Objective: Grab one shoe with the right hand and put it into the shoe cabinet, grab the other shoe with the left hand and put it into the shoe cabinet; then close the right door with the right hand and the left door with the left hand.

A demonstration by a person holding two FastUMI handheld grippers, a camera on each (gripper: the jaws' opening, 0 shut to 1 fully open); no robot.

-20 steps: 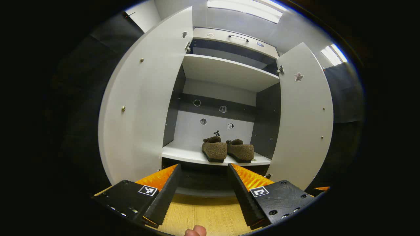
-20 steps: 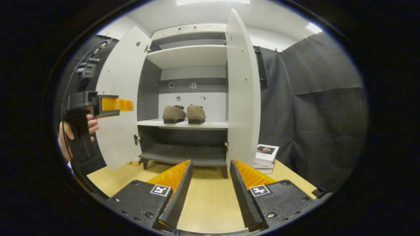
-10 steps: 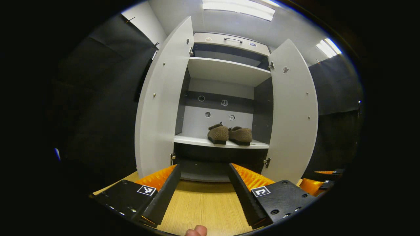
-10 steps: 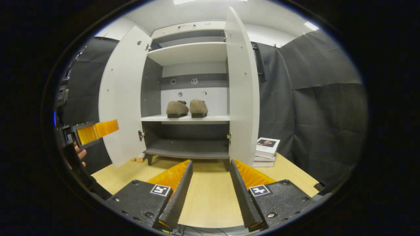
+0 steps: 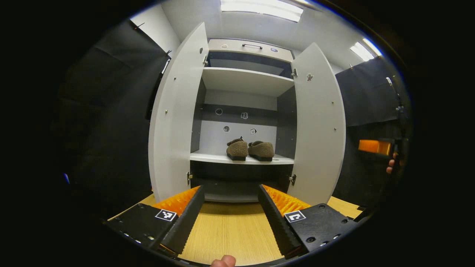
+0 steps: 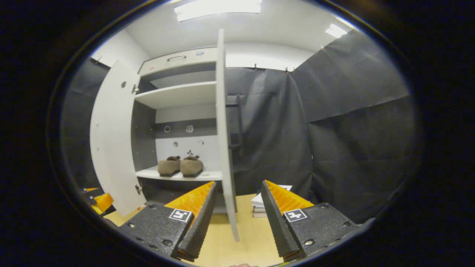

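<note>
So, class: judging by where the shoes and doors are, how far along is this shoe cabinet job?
Done: both shoes sit side by side on the cabinet's middle shelf. In hand: nothing; the right gripper is open with the right door's edge between its fingers, the left gripper open and empty. Left: both doors, including the left door, stand open.

- Left gripper [image 5: 231, 217]: seen in the left gripper view at 6 o'clock, both fingers pointing forward and slightly converging toward 12 o'clock; jaws parted wide, nothing between them.
- Fingertip [image 5: 223, 261] of the person: at 6 o'clock, at the very bottom edge of the left gripper view, below the parted fingers.
- Right gripper [image 6: 237, 218]: seen in the right gripper view at 6 o'clock, fingers level and pointing forward; jaws parted wide, gripping nothing.
- Right gripper, far view: at 3 o'clock in the left gripper view, held by a hand [image 5: 390, 167]; its jaw state cannot be told there.
</note>
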